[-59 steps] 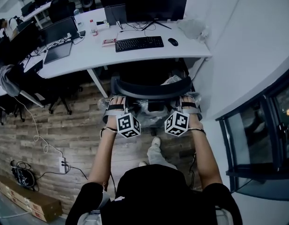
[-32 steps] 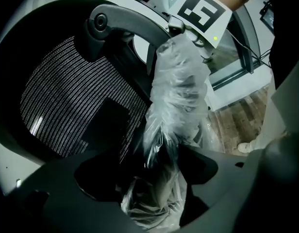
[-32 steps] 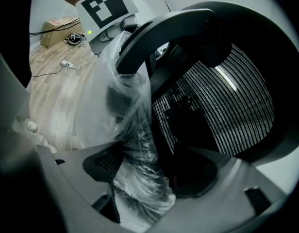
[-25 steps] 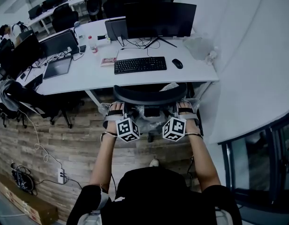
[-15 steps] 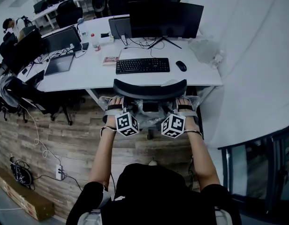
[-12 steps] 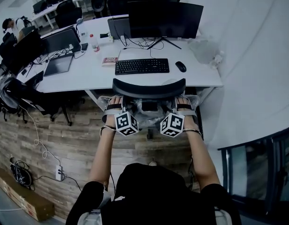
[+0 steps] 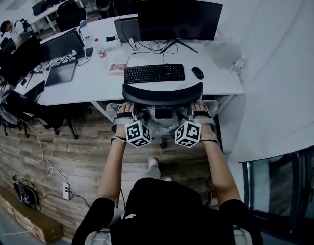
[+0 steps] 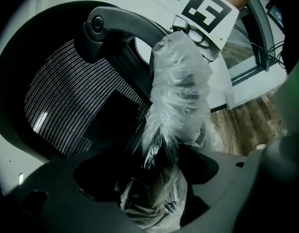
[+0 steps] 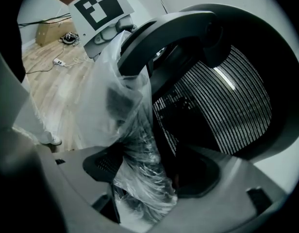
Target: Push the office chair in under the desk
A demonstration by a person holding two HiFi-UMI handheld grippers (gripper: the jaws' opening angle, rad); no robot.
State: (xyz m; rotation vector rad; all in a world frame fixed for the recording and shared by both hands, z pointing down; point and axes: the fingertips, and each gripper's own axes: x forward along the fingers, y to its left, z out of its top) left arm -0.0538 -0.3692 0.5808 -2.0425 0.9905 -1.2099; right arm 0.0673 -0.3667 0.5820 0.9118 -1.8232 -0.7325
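Observation:
The black office chair (image 7: 162, 93) stands in front of me, the top of its mesh back at the front edge of the white desk (image 7: 90, 83). Its lower back frame is wrapped in clear plastic (image 7: 159, 121). My left gripper (image 7: 124, 112) holds the wrapped frame on the left side and my right gripper (image 7: 201, 111) on the right. In the left gripper view the crumpled plastic (image 8: 176, 106) runs down between the jaws of the left gripper (image 8: 154, 183). The right gripper (image 9: 140, 183) grips the wrapped frame (image 9: 132, 130) beside the mesh (image 9: 212, 110).
On the desk lie a keyboard (image 7: 154, 73), a mouse (image 7: 197, 73), a monitor (image 7: 178, 18) and a laptop (image 7: 59, 71). A white wall rises close on the right. More dark chairs (image 7: 24, 111) stand at the left. Cables and a power strip (image 7: 65, 190) lie on the wooden floor.
Both grippers and the chair have moved forward toward the desk. The top of the chair back has gone from short of the desk edge to right at it.

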